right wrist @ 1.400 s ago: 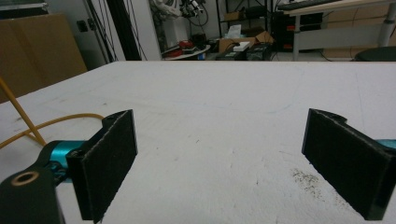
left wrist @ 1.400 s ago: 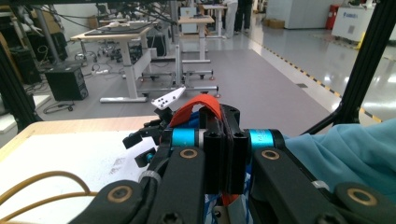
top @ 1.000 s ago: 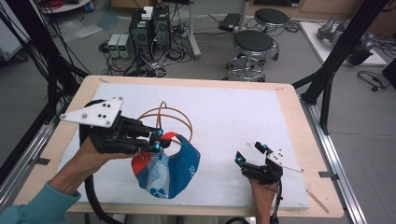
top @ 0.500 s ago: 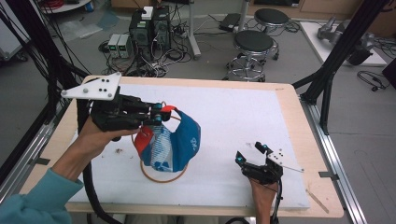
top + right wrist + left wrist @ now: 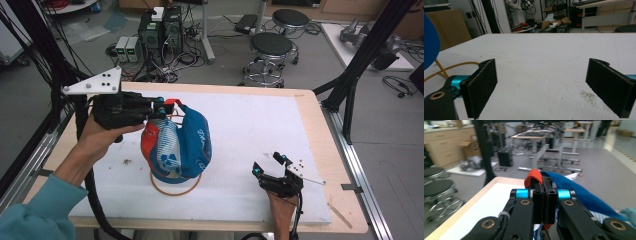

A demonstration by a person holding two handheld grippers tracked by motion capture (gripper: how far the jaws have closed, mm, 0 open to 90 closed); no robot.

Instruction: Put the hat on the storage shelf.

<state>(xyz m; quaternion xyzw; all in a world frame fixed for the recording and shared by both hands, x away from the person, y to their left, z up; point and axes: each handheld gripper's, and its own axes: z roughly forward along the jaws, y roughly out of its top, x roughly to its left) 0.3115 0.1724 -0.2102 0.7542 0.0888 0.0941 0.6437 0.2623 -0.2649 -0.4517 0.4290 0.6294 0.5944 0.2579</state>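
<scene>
1. A lab room with grey floor: two round stools [image 5: 270, 47] at the upper middle of the high view, computer boxes [image 5: 160, 30] and tangled cables at the upper left, black frame legs at both sides.
2. A wooden table [image 5: 320, 125] fills the lower part, covered by a white sheet [image 5: 260, 130].
3. Left of centre, the left gripper [image 5: 162, 107] has its jaws pressed together on the red strap [image 5: 533, 177] of a blue, red and white cap [image 5: 177, 145], which hangs from it.
4. The cap hangs just over an orange wire ring stand [image 5: 175, 189] on the sheet; whether they touch I cannot tell.
5. In the left gripper view the strap loops up above the closed jaws, with blue cloth to the right.
6. At lower right, the right gripper [image 5: 270, 167] has its jaws wide apart, low over bare sheet, well apart from the cap.
</scene>
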